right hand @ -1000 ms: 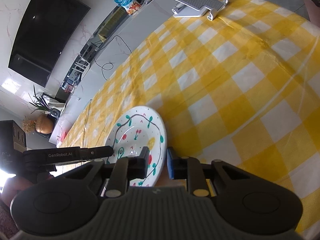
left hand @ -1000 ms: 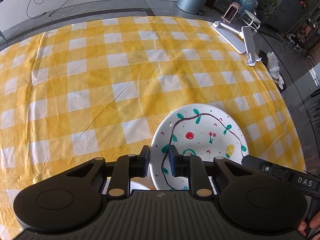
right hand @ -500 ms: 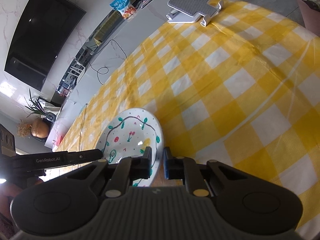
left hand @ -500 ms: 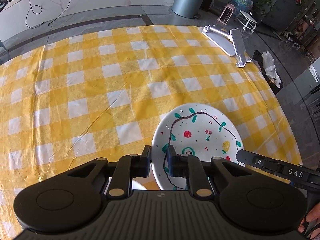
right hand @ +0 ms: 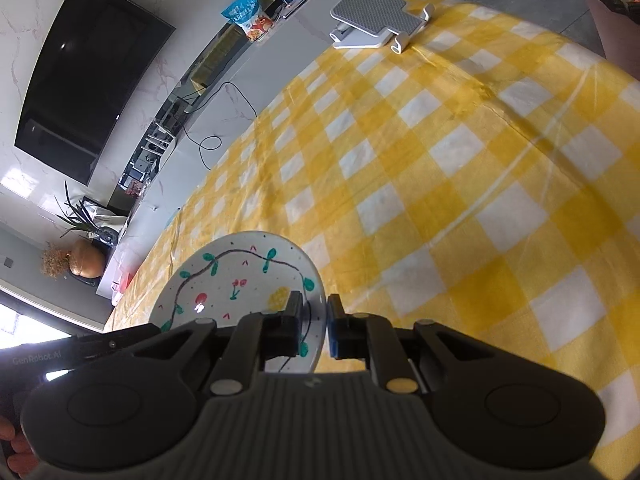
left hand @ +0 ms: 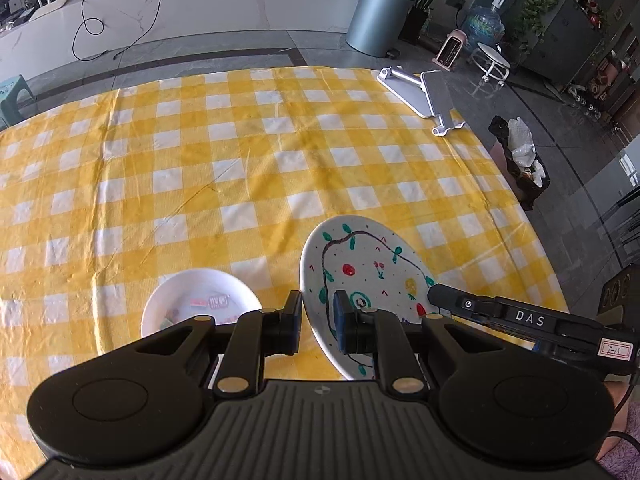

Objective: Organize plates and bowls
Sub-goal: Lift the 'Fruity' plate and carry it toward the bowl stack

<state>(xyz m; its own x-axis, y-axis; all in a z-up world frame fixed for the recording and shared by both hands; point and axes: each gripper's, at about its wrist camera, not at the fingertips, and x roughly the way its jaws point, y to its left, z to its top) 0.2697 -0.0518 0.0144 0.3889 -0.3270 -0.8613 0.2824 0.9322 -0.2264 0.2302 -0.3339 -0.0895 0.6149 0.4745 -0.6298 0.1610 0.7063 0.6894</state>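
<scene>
- "DAS" in pale letters stands on the black arm of the right gripper point(left hand: 440, 306), seen from the left wrist.
- A small white sticker point(left hand: 615, 348) further along that arm bears handwriting too small to read.
- "GenRobot.AI" in faint grey letters stands on the black arm of the left gripper point(right hand: 120, 342), seen from the right wrist.

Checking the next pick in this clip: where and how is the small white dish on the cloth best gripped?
Probably by its raised rim: the small white dish lies flat on the checked tablecloth, so only the edge offers purchase. Come down from the near side, one finger inside, one outside, as both grippers already do on the painted plate.
</scene>
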